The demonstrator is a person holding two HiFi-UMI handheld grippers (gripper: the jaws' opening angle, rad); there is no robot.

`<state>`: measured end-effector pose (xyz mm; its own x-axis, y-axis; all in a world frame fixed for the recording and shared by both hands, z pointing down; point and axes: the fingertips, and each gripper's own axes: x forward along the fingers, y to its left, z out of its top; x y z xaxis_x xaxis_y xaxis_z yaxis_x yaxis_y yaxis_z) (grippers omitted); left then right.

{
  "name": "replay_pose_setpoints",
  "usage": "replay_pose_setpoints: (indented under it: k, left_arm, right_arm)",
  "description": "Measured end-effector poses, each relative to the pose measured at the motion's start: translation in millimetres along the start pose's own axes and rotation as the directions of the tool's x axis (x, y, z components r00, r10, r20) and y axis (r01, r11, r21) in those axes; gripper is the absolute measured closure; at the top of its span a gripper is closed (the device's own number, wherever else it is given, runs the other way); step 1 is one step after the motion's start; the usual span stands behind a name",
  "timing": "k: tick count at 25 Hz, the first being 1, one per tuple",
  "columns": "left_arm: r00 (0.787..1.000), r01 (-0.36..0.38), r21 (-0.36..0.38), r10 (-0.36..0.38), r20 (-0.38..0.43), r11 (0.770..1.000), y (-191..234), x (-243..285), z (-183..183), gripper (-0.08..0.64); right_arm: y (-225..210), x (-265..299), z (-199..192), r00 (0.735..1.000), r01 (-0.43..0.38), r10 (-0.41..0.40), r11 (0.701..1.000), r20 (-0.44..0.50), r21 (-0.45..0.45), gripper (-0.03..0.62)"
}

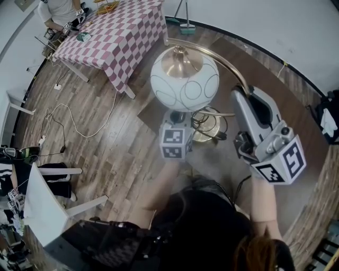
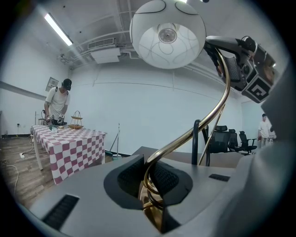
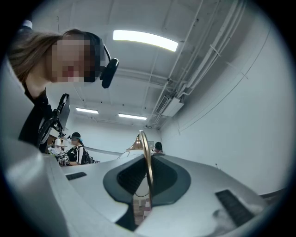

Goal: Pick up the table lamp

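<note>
The table lamp has a white globe shade with a brass cap, a curved brass arm and a round brass base. My left gripper sits under the shade, shut on the arm's lower end just above the base. The shade looms overhead in the left gripper view. My right gripper is shut on the arm higher up, and the thin brass rod runs between its pads. Whether the base rests on the desk is hidden.
A dark brown desk lies beneath the lamp. A red-and-white checkered table stands at the back left with a person working at it. Cables trail over the wood floor, and a white chair stands at the left. Office chairs are behind the desk.
</note>
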<state>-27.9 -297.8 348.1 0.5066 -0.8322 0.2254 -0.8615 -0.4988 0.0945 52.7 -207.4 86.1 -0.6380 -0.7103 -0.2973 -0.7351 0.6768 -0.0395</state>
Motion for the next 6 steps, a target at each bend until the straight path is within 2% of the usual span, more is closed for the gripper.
replay_pose_setpoints:
  k: [6]
  left_arm:
    - [1.000,0.006,0.001,-0.006,-0.002,1.000,-9.9,-2.4,-2.1,0.525]
  right_arm:
    - [1.9,-9.8,2.7,1.000,-0.002,0.002,1.000,0.000,0.000,0.561]
